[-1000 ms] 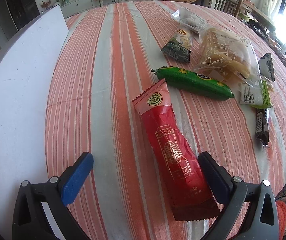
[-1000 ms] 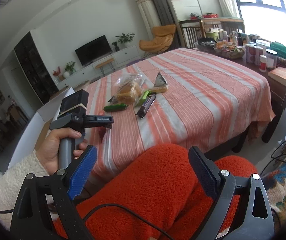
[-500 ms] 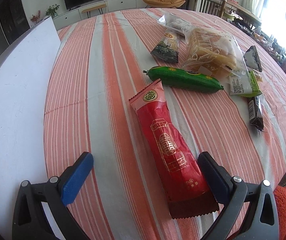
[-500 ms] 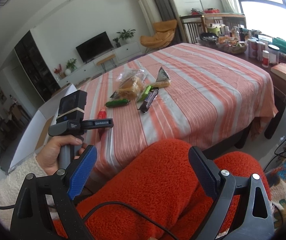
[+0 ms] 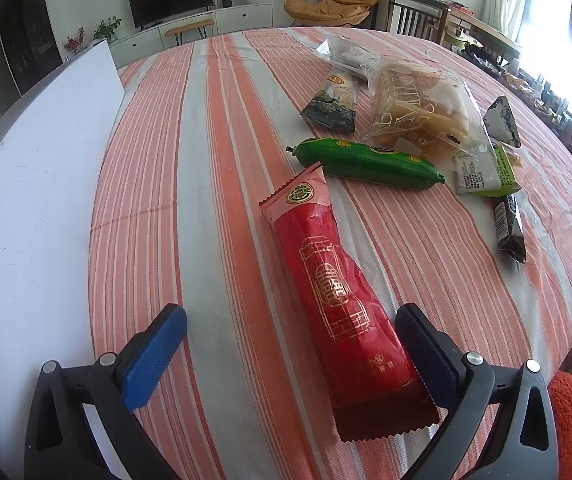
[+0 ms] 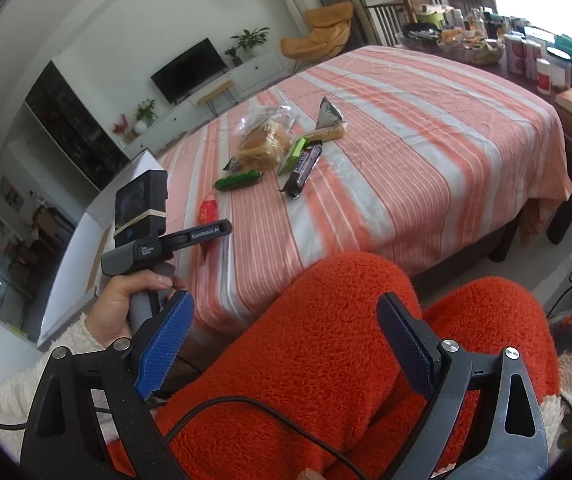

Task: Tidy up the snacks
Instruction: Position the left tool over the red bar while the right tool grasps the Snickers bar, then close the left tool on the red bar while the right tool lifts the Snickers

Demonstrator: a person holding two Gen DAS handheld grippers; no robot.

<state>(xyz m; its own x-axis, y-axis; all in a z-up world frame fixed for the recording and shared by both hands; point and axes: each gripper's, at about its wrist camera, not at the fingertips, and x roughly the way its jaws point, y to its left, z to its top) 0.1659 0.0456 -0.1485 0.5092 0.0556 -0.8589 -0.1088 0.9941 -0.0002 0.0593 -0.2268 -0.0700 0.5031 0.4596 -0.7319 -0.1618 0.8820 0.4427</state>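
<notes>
Left tool [image 5: 290, 344] hangs spread wide over the tabletop's [image 5: 206, 128] near edge, now drawn slightly back and higher, gripping nothing. Its right finger [image 5: 426, 356] sits beside the red snack packet's [image 5: 334, 288] near end; a grasp looks likely next. Farther off lie the green sausage [image 5: 366, 158] and bread bag [image 5: 418, 108]. Right tool [image 6: 286, 344] idles, spread, above the lap [image 6: 326, 360].

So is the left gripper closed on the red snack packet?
No, the left gripper is open, its fingers apart around the red snack packet.

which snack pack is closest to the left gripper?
The long red pack: its near end lies between the open left gripper fingers. The green pack and the rest lie farther up the table.
</notes>
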